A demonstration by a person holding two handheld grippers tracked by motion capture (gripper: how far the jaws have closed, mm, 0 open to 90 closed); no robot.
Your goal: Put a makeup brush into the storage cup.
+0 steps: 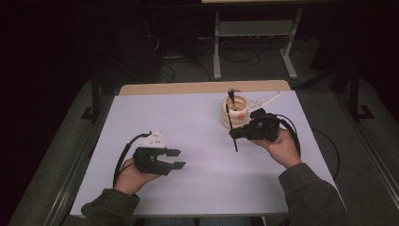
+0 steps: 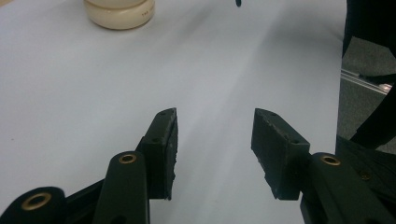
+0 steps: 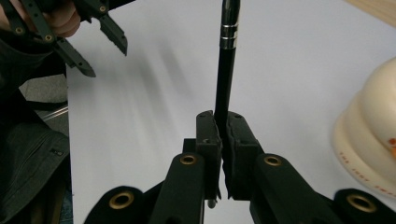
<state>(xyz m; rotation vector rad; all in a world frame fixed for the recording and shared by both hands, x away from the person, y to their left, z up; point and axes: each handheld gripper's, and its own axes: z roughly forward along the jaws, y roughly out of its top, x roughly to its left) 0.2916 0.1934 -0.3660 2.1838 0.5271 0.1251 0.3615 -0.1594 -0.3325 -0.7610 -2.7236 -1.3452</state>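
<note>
My right gripper [image 1: 236,133] is shut on a thin black pen-like stick [image 1: 231,128] and holds it nearly upright just in front of a cream ribbed pot [image 1: 236,112]. A dark-tipped tool [image 1: 231,94] stands in that pot. In the right gripper view the stick [image 3: 227,60], with silver bands near its top, is clamped between the pads of the right gripper [image 3: 223,126], and the pot [image 3: 369,140] is at the right. My left gripper [image 1: 175,159] rests low over the white table at the near left, open with nothing between its jaws [image 2: 215,135]. The pot [image 2: 119,11] lies far ahead of it.
The white tabletop [image 1: 197,141] has a wooden strip [image 1: 202,87] along its far edge. A pale flat piece [image 1: 269,100] lies behind the pot. Cables trail from both grippers. A metal stand [image 1: 254,42] is on the dark floor beyond the table.
</note>
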